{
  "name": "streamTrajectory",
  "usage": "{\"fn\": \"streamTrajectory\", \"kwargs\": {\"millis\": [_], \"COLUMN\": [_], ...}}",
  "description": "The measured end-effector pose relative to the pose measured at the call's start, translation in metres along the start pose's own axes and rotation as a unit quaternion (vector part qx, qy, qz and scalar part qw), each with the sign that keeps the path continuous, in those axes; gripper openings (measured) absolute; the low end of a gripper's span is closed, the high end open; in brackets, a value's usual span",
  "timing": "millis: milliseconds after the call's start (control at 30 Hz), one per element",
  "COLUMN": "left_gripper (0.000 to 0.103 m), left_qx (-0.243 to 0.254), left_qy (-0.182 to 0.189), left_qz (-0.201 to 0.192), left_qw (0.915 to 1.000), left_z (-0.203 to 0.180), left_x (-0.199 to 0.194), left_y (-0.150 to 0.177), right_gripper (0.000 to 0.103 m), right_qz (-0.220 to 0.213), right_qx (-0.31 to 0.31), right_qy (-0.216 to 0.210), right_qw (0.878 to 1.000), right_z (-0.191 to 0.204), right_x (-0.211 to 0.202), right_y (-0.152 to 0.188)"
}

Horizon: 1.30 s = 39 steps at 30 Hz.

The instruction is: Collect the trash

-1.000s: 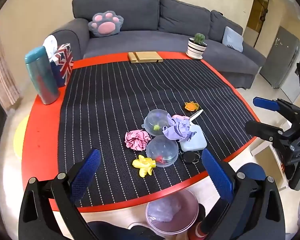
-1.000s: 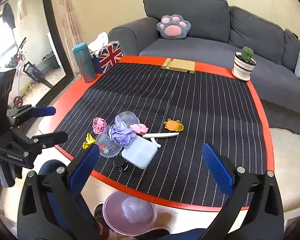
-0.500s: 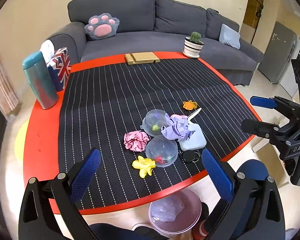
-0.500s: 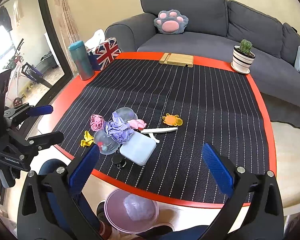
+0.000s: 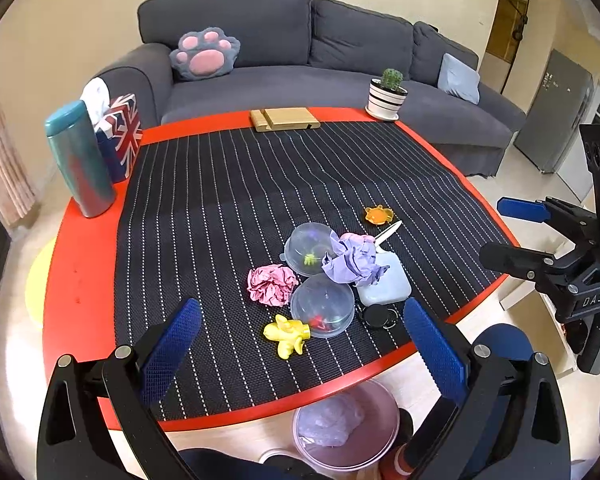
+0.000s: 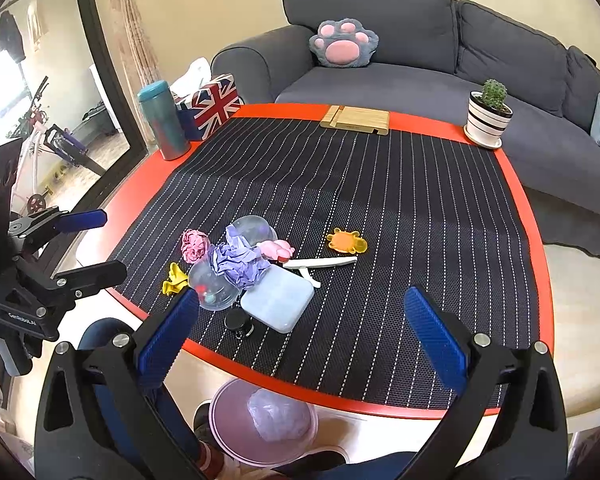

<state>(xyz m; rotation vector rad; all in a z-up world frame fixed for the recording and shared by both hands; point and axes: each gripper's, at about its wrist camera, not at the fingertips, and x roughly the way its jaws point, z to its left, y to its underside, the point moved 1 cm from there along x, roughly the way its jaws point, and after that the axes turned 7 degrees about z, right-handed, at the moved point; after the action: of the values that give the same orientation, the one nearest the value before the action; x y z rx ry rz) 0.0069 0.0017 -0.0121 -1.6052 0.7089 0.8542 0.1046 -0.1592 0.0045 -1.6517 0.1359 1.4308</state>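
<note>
A crumpled purple paper (image 5: 352,258) (image 6: 239,262) and a crumpled pink paper (image 5: 271,284) (image 6: 194,243) lie in a cluster near the table's front edge. A pink bin (image 5: 380,450) (image 6: 224,436) with a purple wad inside stands on the floor under that edge. My left gripper (image 5: 300,356) hovers open above the front edge, nothing between its fingers. My right gripper (image 6: 300,344) is open too, held over the edge right of the cluster. Each gripper shows at the side of the other's view.
Around the papers lie two clear domed lids (image 5: 322,306), a pale blue box (image 6: 278,302), a yellow toy (image 5: 288,334), an orange toy (image 6: 346,241), a pink toy (image 6: 278,249), a white pen (image 6: 320,263) and a black disc (image 6: 236,320). Bottle (image 5: 80,160), flag box, wooden stand and cactus pot (image 6: 488,114) line the far edge.
Both cameras have drifted slightly back and up from the table; the cluster sits a little farther away. Nothing on the table has moved, and both grippers stay open.
</note>
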Motion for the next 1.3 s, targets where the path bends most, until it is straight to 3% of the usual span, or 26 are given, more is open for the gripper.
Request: {"fn": "streamTrajectory", "kwargs": {"millis": [1300], "left_gripper": [0.097], "left_qx": [-0.003], "left_qy": [0.001], "left_qz": [-0.001], "left_qw": [1.0], "left_z": [0.0041], "left_x": [0.0056], "left_y": [0.0012], "right_gripper": [0.1], "right_qz": [0.004], "right_qx": [0.005], "right_qy": [-0.006], "right_qw": [1.0], "right_z": [-0.0008], "right_x": [0.0021], "right_y": [0.0024]}}
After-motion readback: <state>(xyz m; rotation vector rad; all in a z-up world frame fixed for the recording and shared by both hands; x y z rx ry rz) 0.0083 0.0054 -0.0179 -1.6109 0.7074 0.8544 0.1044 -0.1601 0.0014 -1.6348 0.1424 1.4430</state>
